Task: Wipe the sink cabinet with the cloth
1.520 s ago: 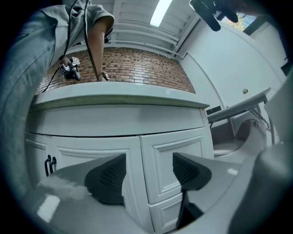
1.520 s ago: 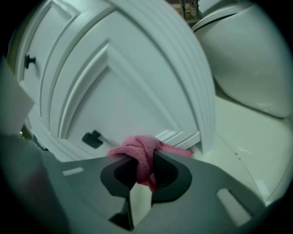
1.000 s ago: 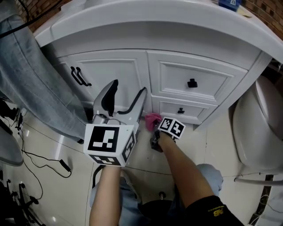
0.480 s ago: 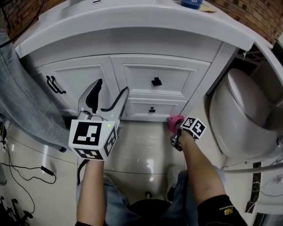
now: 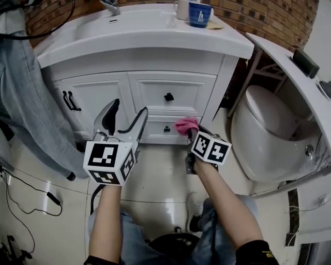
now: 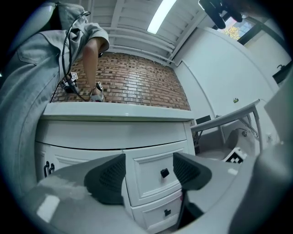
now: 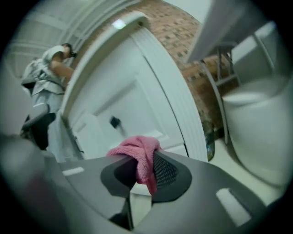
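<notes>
The white sink cabinet fills the top of the head view, with two drawers and a door with black handles. My right gripper is shut on a pink cloth, which is held against the lower drawer's right end. In the right gripper view the cloth bunches between the jaws, close to the cabinet's corner post. My left gripper hangs open in front of the cabinet door, holding nothing; its view shows the drawers between the spread jaws.
A white toilet stands just right of the cabinet. A person in grey jeans stands at the left. A blue cup sits on the countertop. A black cable lies on the tiled floor at the lower left.
The right gripper with the cloth went right along the cabinet's base, then rose back to the lower drawer's right end. The head view has tilted up. The left gripper has stayed open.
</notes>
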Motion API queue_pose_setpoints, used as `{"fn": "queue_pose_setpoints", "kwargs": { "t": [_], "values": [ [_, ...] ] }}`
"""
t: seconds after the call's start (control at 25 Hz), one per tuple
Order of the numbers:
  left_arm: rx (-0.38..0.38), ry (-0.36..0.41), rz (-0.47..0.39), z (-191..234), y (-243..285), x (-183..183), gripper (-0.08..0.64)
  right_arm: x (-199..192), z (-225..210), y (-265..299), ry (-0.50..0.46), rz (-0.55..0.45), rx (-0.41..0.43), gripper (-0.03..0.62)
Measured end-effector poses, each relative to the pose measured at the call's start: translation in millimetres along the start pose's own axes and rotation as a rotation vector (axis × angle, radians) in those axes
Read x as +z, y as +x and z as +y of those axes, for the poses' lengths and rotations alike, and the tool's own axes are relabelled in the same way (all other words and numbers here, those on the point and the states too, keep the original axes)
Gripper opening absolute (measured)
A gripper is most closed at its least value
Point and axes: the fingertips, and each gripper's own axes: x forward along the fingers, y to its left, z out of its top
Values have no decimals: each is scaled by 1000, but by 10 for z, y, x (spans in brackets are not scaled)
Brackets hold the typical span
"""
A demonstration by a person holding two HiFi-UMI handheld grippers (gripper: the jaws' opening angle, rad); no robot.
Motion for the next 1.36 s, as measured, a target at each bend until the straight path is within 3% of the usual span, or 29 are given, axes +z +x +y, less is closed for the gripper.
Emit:
{"fn": "queue_pose_setpoints", "kwargs": {
  "t": [0.16,0.32,0.56,0.76,1.36],
  "values": [
    [-7,-26,-44,-239,-334,186,326,646,698,-883,-334,-224,108,49],
    [-19,-22,-50,-505,-535,231,321,845,846,-1600,-459,-322,112,48],
    [-70,12,-16,-985,-726,121,321,912,746,-2178,-412,-381,102,48],
    [-82,-6,-20,-1174,-832,97,319,825,925,-2284,-478,-379,121,48],
    [-79,-38,-73,-1005,-810,232,311,695,1111,-2004,-517,-340,142,48]
  ]
}}
